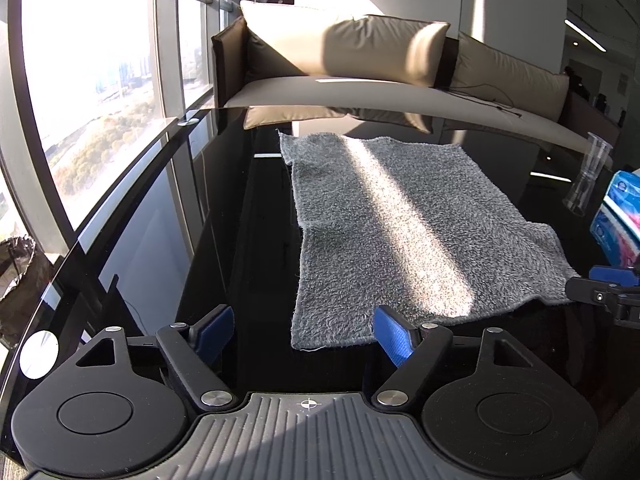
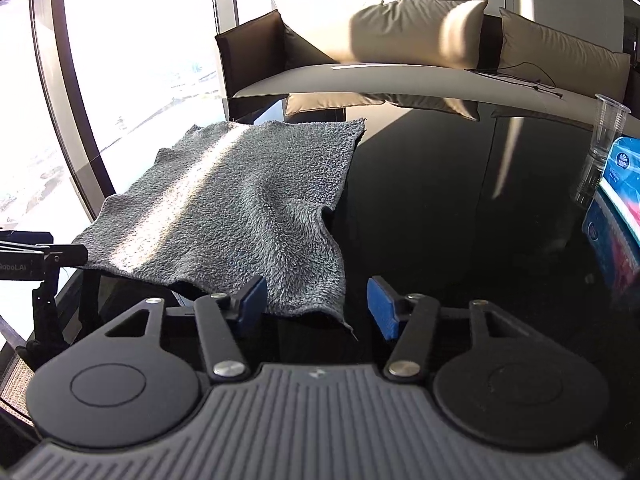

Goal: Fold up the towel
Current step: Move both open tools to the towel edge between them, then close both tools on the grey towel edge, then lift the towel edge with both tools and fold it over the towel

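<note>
Grey towel (image 1: 400,224) flat on worktop (image 2: 460,208) | both my jaws apart at near corners, poised to pinch

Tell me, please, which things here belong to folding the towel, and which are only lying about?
For the job:
- grey towel, spread flat on the black table
- left claw, open at the towel's near left corner
- right claw, open at its near right corner

Only lying about:
- clear plastic cup
- blue tissue pack
- sofa with cushions behind
</note>
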Demonstrator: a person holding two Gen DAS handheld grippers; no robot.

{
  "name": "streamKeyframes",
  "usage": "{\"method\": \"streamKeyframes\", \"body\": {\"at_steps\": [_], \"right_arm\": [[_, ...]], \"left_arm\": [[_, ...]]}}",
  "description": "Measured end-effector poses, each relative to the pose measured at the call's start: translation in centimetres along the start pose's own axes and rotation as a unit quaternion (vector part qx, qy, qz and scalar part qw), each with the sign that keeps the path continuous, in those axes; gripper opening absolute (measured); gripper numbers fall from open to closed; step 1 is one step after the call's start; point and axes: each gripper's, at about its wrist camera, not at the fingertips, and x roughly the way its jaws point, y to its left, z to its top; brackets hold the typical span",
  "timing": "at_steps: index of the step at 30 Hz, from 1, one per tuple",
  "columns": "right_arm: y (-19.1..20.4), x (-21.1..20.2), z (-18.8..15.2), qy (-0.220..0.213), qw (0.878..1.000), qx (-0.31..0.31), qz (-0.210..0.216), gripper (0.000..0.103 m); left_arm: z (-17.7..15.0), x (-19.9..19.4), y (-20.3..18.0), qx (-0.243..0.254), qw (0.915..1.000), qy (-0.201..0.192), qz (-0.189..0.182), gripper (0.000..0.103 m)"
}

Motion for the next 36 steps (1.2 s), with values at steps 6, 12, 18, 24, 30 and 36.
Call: {"method": "streamKeyframes", "body": {"at_steps": [6, 12, 18, 24, 30, 36], "right_arm": [[-0.1, 0.0, 0.0, 0.0, 1.0, 0.001, 0.007, 0.041], [-0.1, 0.0, 0.0, 0.002, 1.0, 0.002, 0.007, 0.024], [0.0, 0.0, 0.0, 0.005, 1.0, 0.005, 0.012, 0.006], [0.0, -0.5, 0.1, -0.007, 1.0, 0.005, 0.016, 0.004], [0.3, -2.3, 0.1, -0.032, 0.999, 0.007, 0.03, 0.004], [0.6, -4.7, -0.2, -0.056, 0.998, 0.003, 0.042, 0.004]], "left_arm": [[0.0, -0.2, -0.2, 0.004, 0.9999, -0.005, -0.011, 0.038], [0.0, -0.2, -0.4, 0.003, 0.9996, -0.005, -0.029, 0.013], [0.1, -0.1, -0.6, 0.002, 0.9995, -0.004, -0.033, 0.005], [0.2, -0.4, -0.6, 0.0, 0.9994, -0.009, -0.034, 0.005], [-0.1, -1.6, -0.7, -0.001, 0.9992, -0.023, -0.034, 0.005], [-0.6, -3.6, -0.7, -0.011, 0.9984, -0.043, -0.034, 0.005]]}}
